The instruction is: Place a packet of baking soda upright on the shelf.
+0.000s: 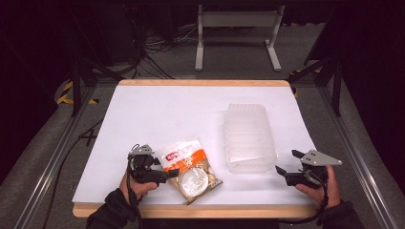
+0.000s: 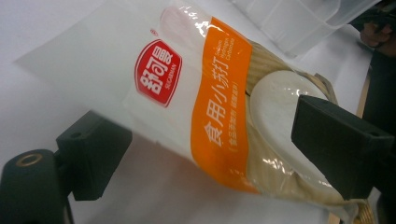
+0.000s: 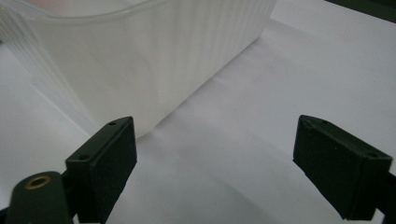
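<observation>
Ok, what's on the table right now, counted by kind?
Snack packets: 1, the orange and white packet by the left claw.
Clear plastic tubs: 1, the tub near the right claw.
Total: 2 things.

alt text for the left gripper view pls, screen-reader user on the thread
A clear food packet with an orange band, a red logo and a round white item inside lies on a white table between the left gripper's open black jaws. A translucent plastic container sits behind it.
</observation>
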A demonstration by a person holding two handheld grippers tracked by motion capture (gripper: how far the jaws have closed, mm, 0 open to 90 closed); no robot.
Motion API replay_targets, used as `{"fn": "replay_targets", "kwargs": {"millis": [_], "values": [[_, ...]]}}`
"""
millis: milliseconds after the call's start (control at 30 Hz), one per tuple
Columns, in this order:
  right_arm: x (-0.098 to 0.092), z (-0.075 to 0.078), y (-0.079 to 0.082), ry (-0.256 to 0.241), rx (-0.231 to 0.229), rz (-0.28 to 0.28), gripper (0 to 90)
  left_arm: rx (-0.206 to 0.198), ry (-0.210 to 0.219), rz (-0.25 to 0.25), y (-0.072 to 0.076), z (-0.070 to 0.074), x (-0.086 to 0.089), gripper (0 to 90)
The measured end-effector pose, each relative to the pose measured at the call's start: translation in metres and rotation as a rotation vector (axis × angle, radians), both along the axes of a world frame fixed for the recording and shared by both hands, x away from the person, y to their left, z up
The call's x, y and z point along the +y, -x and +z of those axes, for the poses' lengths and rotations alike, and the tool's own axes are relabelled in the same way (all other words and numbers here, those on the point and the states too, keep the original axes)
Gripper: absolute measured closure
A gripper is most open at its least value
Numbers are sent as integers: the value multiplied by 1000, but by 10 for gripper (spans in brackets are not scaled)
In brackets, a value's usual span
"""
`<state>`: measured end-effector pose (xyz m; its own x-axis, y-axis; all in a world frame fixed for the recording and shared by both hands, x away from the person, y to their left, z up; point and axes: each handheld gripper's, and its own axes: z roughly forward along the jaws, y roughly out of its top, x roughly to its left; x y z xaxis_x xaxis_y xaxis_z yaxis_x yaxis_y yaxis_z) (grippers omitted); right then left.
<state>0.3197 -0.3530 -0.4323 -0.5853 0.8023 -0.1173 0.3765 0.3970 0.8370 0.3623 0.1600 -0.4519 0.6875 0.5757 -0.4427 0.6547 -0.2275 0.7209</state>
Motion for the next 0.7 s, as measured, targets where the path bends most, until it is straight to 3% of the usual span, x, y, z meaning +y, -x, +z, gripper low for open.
{"fn": "replay_targets", "kwargs": {"millis": [267, 367, 400, 467, 500, 633, 700], "values": [[0, 0, 0, -2, 4, 3, 143, 19, 24, -15, -14, -3, -19, 210], [-1, 0, 0, -7, 7, -3, 144, 9, 23, -14, -17, -3, -23, 329], [0, 0, 0, -6, 8, -1, 144, 6, 37, -20, -17, -3, -23, 441], [0, 0, 0, -5, 7, 0, 145, -18, 46, -13, -17, 0, -22, 486], [0, 0, 0, -6, 8, -1, 144, -35, 50, -11, -16, 1, -22, 588], [0, 0, 0, -4, 10, 1, 145, -94, 70, 7, -14, 8, -16, 851], [0, 0, 0, -2, 7, 3, 146, -123, 72, -1, -11, 12, -17, 897]]}}
